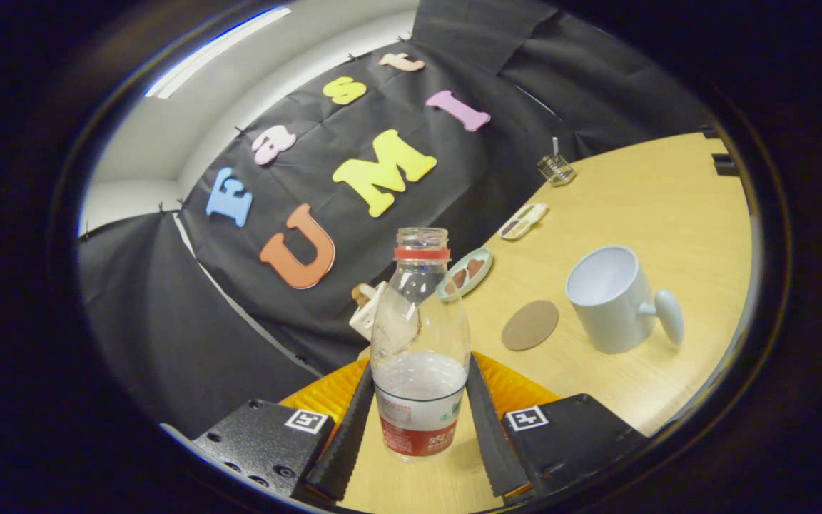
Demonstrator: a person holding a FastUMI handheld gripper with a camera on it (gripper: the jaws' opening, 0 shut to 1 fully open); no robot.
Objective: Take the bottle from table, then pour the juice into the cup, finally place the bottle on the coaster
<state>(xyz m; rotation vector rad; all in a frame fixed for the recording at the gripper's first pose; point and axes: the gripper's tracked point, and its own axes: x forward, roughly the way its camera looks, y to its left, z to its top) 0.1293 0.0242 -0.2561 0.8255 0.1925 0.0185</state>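
Observation:
A clear plastic bottle (pixel 419 321) with no cap, a red neck ring and a red-and-white label stands between my fingers, holding some pale liquid low down. My gripper (pixel 419 368) is shut on the bottle, one finger pressing on each side at the label. The whole scene looks tilted. Beyond the fingers to the right, a round brown coaster (pixel 529 325) lies flat on the wooden table (pixel 668 207). Just right of the coaster stands a white cup (pixel 607 300), open and empty-looking, its handle turned away from the coaster.
A small dish with brown pieces (pixel 467 271) sits behind the bottle, a second small tray (pixel 523 220) and a wire holder (pixel 555 169) farther back by the black cloth wall. A white object (pixel 367 313) peeks out left of the bottle. An orange ribbed mat (pixel 518 385) lies under the fingers.

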